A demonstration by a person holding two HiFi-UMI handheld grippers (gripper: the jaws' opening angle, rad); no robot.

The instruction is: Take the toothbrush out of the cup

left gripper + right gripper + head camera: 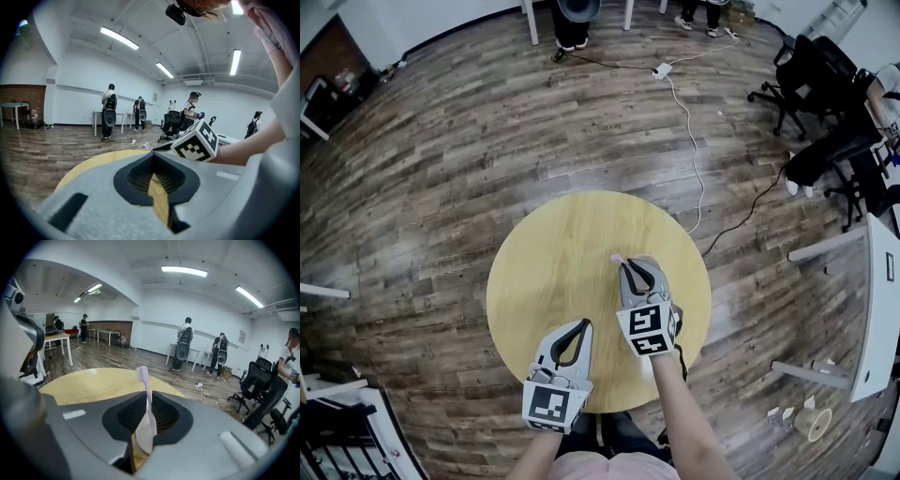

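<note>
Looking down on a round wooden counter (534,272) over a plank floor (441,169). Just past the counter's centre toward 1 o'clock, pinched upright in the fingers of the right gripper (623,265): a pale purple toothbrush (617,259), showing from above only as a small pink tip beyond the fingertips. Seen along the right gripper (148,393) itself: fingers closed narrow on the stem of the toothbrush (145,380), with the brush head sticking up above the fingertips, leaning slightly toward 11 o'clock, and the lower end hidden behind the fingers. Held low at the counter's 7 o'clock edge, well apart from the toothbrush: the left gripper (581,324), pointing toward 12 o'clock. Seen along the left gripper (153,153): fingers drawn together at the tips, gripping nothing, with only a slit of counter wood showing below. At 2 o'clock in that view, the right gripper's marker cube (199,140) and a bare forearm (243,149). On the floor toward 12 o'clock, a white power strip (662,69) with a white cable (697,159) trailing toward the counter; at 2 o'clock, black office chairs (802,80). Far across the room, people (183,348) standing at white desks
</note>
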